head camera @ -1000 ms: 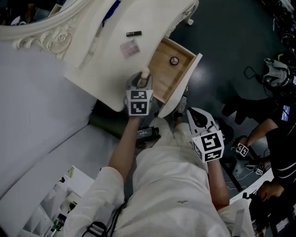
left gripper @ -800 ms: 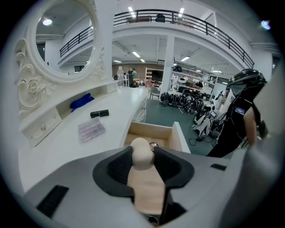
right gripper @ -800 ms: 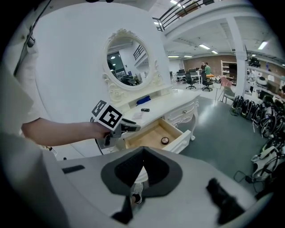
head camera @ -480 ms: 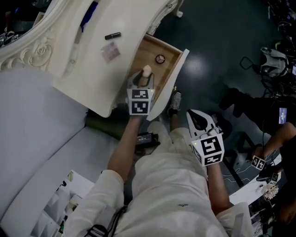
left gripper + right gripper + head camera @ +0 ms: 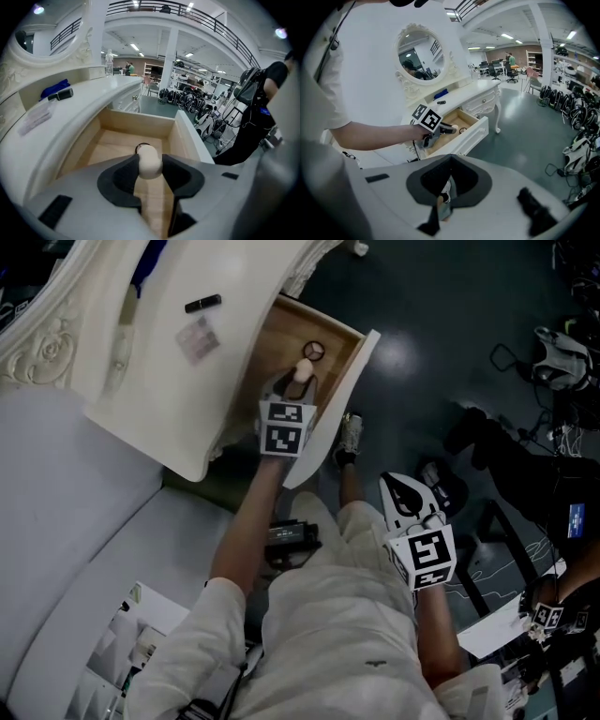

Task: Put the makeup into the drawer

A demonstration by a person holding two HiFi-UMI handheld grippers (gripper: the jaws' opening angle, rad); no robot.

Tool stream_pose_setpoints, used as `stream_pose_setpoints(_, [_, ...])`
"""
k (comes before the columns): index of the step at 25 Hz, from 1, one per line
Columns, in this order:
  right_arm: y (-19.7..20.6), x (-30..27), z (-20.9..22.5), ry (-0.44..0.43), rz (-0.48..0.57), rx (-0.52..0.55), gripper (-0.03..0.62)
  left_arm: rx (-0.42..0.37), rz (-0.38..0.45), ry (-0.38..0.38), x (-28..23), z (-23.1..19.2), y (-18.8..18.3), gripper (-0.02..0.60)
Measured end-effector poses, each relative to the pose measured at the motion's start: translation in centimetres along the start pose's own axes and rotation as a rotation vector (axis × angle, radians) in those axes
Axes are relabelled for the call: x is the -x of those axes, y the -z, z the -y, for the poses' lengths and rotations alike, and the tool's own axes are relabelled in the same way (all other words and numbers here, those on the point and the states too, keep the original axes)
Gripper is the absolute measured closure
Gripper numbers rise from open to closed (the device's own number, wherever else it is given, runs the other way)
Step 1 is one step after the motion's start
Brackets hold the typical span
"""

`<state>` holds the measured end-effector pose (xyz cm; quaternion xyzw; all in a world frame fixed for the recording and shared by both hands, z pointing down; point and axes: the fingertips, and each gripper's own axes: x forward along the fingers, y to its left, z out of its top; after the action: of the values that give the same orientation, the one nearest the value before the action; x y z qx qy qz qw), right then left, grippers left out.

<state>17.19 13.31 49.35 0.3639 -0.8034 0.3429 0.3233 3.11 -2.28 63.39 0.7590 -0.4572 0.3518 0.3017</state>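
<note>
The left tongs (image 5: pixel 298 382) pinch a cream-coloured makeup stick (image 5: pixel 149 161). The jaws are partly closed onto its sides, and its rounded end pokes out just past the tips. The stick's long axis runs along the line of the tongs, aimed down and toward the back of the open drawer (image 5: pixel 277 332).

The coming move turns on the fact that the stick hangs directly over the drawer's bare wooden floor, inside the side walls and behind the white front panel. The release spot therefore lies straight below and a little ahead of the jaws. Whether the stick already touches the wood cannot be told from these views. A small black ring (image 5: pixel 312 351) lies on the floor of the drawer just beyond the stick's tip, so it would be safer to set the stick down short of it.

The right tongs (image 5: pixel 446 180) are pressed together and hold nothing. They hang well apart from the drawer, down by the person's knee, so the left hand is clearly the nearer one.

On the white table (image 5: pixel 239 277), a black tube (image 5: pixel 202 304) and a clear packet (image 5: pixel 195 336) lie outside the drawer.

No brand or label is legible. The packet is too small to read, and the cubes on the tongs carry only square black-and-white patterns.
</note>
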Motion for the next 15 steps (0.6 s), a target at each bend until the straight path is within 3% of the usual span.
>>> stream_pose_setpoints(15, [2.2, -0.3, 2.0, 0.003, -0.033, -0.045, 0.582, 0.024, -0.095, 0.009, -4.7, 0.1, 2.7, 0.420])
